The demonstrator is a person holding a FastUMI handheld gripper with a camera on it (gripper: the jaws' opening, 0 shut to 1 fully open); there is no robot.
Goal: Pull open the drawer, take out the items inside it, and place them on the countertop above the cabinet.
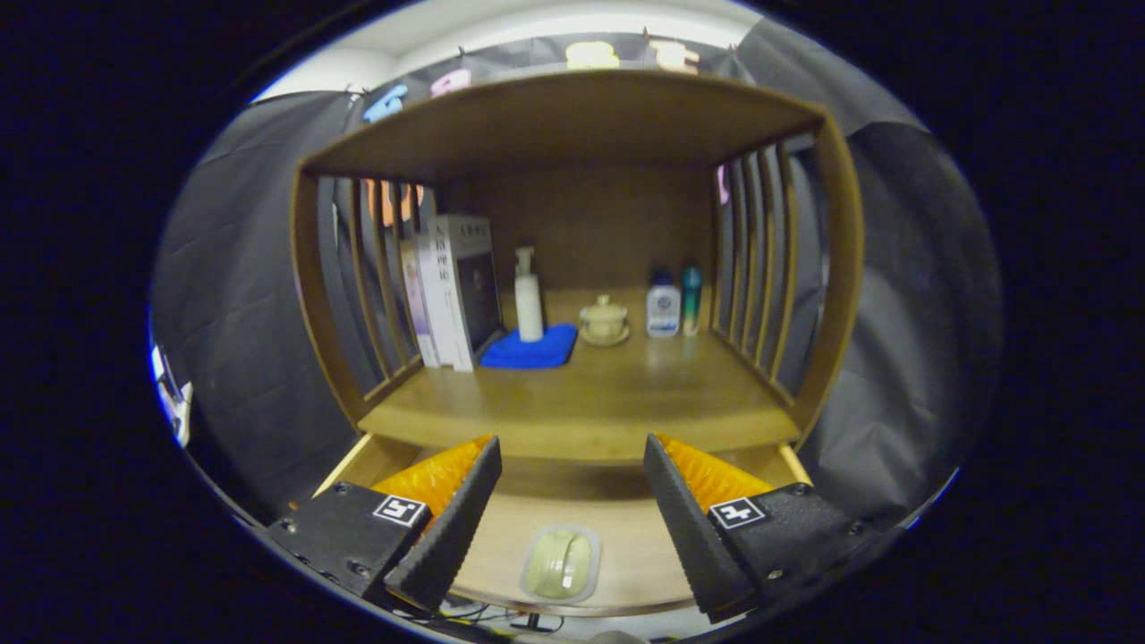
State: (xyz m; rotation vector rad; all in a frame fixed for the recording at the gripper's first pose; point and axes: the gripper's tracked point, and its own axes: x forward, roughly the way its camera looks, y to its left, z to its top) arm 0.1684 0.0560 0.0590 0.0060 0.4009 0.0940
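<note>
Wooden cabinet (572, 116) fills the middle, open front, slatted side walls, solid back. Its countertop (617, 394) is the shelf floor, bare across the front half, things crowded along the back. Below it the drawer (626, 537) is pulled open, light wood bottom showing between and beyond the fingers.

Books (456, 286) stand upright at the back left against the slats. Blue cloth (532, 349) lies flat just beside them, with a white pump bottle (528, 300) standing on its rear part. Small lidded cup (604, 320) on a saucer sits mid-back, apart from the cloth. White bottle (663, 306) and teal bottle (691, 297) stand side by side, touching or nearly, near the right slats.

Gripper (572, 510) sits over the open drawer, fingers spread wide apart, gripping nothing. Packaged pale green item (561, 563) in a clear wrapper lies flat on the drawer bottom, between the two fingers, touching neither. Nothing lies between it and the fingers. The countertop's front edge overhangs the drawer's rear part, shadow under it.
</note>
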